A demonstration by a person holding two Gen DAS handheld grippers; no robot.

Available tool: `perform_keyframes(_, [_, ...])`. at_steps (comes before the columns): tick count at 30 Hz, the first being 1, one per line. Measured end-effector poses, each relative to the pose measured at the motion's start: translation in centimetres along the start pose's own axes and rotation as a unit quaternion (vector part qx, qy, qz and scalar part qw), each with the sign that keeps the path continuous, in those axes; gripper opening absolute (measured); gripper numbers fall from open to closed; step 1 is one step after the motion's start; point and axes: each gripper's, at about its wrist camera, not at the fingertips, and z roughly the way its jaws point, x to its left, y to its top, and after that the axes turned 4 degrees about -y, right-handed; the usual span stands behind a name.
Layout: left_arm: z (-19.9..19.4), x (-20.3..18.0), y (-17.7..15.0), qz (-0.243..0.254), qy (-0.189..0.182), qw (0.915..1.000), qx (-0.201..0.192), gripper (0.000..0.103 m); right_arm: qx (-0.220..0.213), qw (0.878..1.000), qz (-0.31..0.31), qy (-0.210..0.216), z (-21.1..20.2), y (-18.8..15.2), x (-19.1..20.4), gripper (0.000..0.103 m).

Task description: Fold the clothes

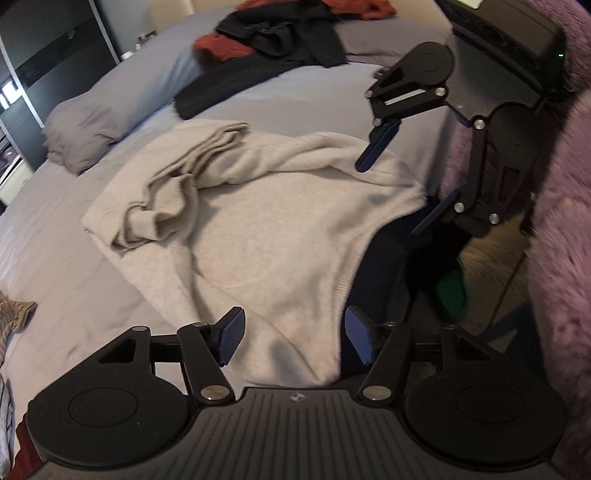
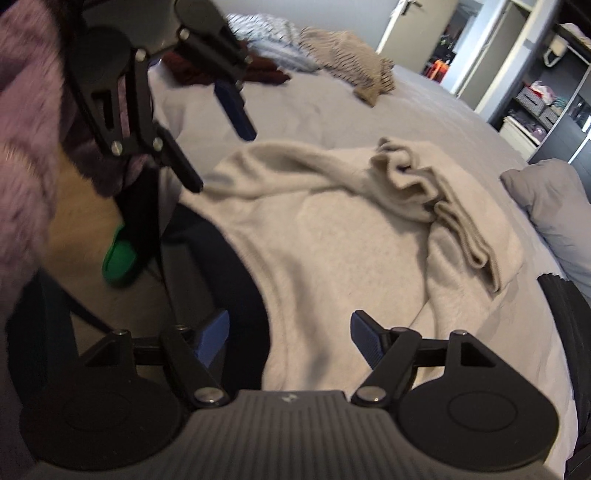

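Lying rumpled across the near edge of the grey bed point(image 1: 110, 295), the cream sweater point(image 1: 258, 229) is neither flat nor folded: one sleeve point(image 1: 173, 199) is bunched in a loose heap on its chest, and its hem hangs just past the mattress edge.

Going left to right in the left wrist view, the left gripper point(image 1: 293, 338) hovers over that hem with its jaws apart and nothing between them. The right gripper point(image 1: 402, 181), likewise spread and empty, hangs at the sweater's far right corner, off the edge of the bed.

Risks, as I judge them: the overhanging hem could drag the whole garment off the mattress if either tool tugs toward the person. A pinch on the crumpled sleeve may catch several layers at once, so a fold would trap the lump inside. Both views are blurred, so a closing jaw could easily miss the thin fabric edge.

Counted: one cream sweater and two grippers. One striped garment point(image 2: 354, 70) lies further back beside a dark red one point(image 2: 266, 72), and one pile of black and rust clothes point(image 1: 280, 33) sits at the far end. One grey pillow point(image 1: 85, 125) lies at the side.
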Motion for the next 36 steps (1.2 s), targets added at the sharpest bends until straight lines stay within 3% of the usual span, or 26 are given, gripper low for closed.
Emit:
perform_keyframes(12, [0.9,-2.4,-1.8,0.061,-0.014,0.9975,0.033,0.064,0.017,1.000,-0.021,0.015,0.2,-1.5,1.5,0.075])
perform_keyframes(28, [3.3,-3.9,-3.5,0.150,0.028,0.9863,0.063,0.064,0.069,0.996,-0.055,0.000,2.2,-2.3,2.7,0.076])
perform_keyframes(36, [4.8,-4.4,-4.2,0.202,0.054,0.9757,0.065,0.064,0.083,0.991,-0.096,-0.040,3.1,-3.1,3.7,0.077])
